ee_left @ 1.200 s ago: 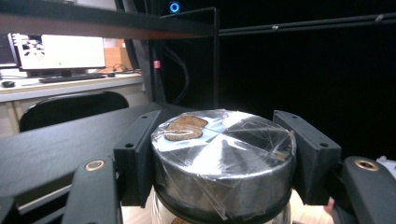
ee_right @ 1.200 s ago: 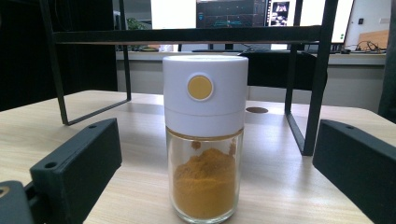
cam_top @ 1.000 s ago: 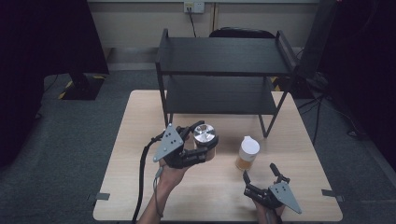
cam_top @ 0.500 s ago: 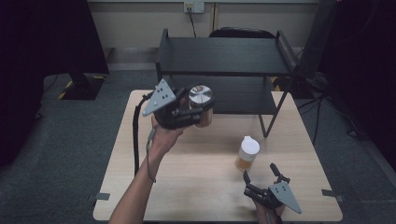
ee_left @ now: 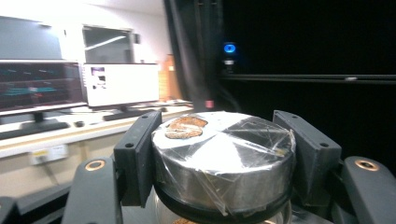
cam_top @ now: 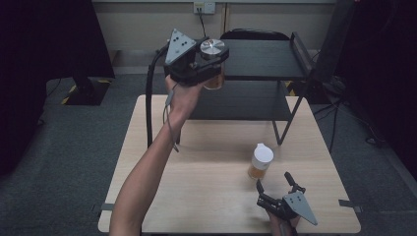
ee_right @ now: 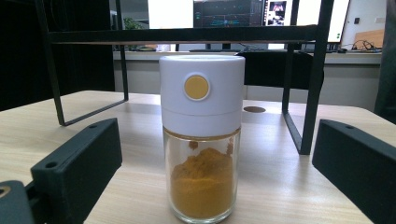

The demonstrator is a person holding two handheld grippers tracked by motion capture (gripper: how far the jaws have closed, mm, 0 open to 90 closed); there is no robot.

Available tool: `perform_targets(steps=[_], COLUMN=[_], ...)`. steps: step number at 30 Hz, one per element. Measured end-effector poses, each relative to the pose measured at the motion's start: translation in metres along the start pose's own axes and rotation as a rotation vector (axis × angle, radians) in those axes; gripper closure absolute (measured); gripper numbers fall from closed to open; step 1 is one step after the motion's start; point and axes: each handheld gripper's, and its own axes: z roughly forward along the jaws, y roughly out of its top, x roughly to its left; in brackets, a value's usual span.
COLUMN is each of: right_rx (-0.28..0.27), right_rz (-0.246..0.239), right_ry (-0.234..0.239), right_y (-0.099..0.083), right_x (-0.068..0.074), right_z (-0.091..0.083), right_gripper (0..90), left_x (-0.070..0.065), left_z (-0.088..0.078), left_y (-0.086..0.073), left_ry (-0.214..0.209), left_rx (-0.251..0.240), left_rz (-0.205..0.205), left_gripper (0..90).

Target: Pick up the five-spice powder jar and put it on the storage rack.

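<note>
A: Logging from my console, left side first. My left gripper (cam_top: 206,61) is raised off the table, level with the black shelf rack's (cam_top: 265,59) top tier and at its left end. Its jaws are clamped on the metal-lidded jar (cam_top: 213,49).

B: Confirm the clamp from the left gripper view?

A: Yes. Both black jaws press the sides of the jar's silver lid (ee_left: 224,144), which is wrapped in clear film with a brown patch on top. Glass shows just under the lid. In the high view the jar body looks amber and sits at the front left corner of the rack's top tier; I cannot tell whether it touches the tier.

B: Moving right?

A: The white-capped spice jar (cam_top: 259,161) stands upright on the wooden table (cam_top: 147,162), in front of the rack's right front leg and clear of it. The right gripper view shows a yellow dot on its white cap and orange powder in the glass lower part.

B: And the right gripper?

A: My right gripper (cam_top: 276,189) is low at the table's near edge, well in front of the rack, just behind that spice jar. Its jaws are spread wide, the jar standing between them and untouched.
</note>
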Motion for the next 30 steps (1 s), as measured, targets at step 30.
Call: perform_targets(steps=[30], right_rx=[0.001], right_rz=[0.001], right_ry=[0.001], right_y=[0.000], right_x=[0.000], right_z=[0.000], right_gripper=[0.8], left_x=[-0.005], left_z=[0.056], left_y=[-0.011], left_ry=[0.169], left_rx=[0.019], left_rz=[0.054], left_gripper=[20.4])
